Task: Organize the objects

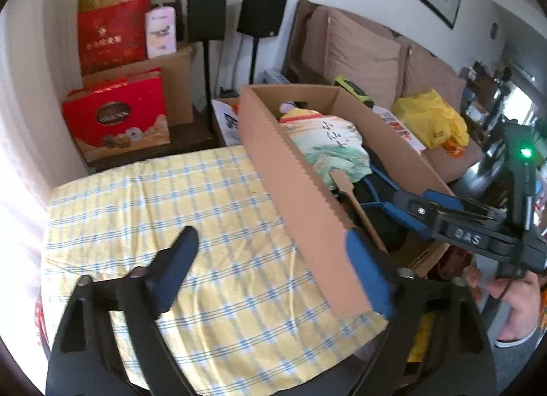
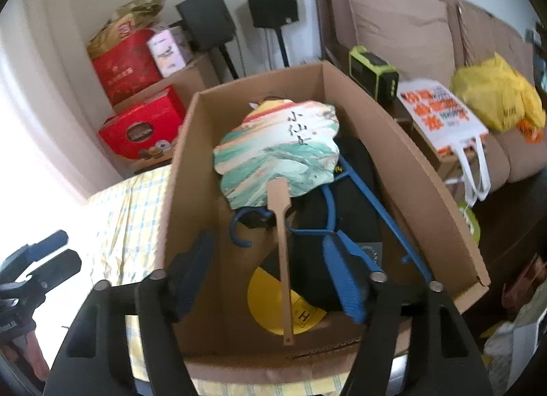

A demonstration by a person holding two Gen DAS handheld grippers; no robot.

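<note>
An open cardboard box point(image 2: 403, 143) stands on a table with a yellow checked cloth point(image 1: 164, 198). In it lie a hand fan with a green and orange painted face point(image 2: 277, 153) and a wooden handle point(image 2: 283, 259), a blue clothes hanger point(image 2: 359, 191), a black item and a yellow disc point(image 2: 270, 300). My right gripper point(image 2: 270, 276) is open and empty, its fingers inside the box on either side of the fan handle. My left gripper point(image 1: 277, 266) is open and empty beside the box's near wall point(image 1: 301, 198), above the cloth. The box also shows in the left wrist view, with the right gripper point(image 1: 403, 201) reaching into it.
Red gift boxes point(image 1: 116, 115) and cartons are stacked at the back left. Two black speakers on stands point(image 1: 263, 15) stand against the wall. A brown sofa point(image 2: 410, 27) on the right holds a yellow plastic bag point(image 2: 495, 95), a white printed tote point(image 2: 441, 112) and a green-black box point(image 2: 372, 71).
</note>
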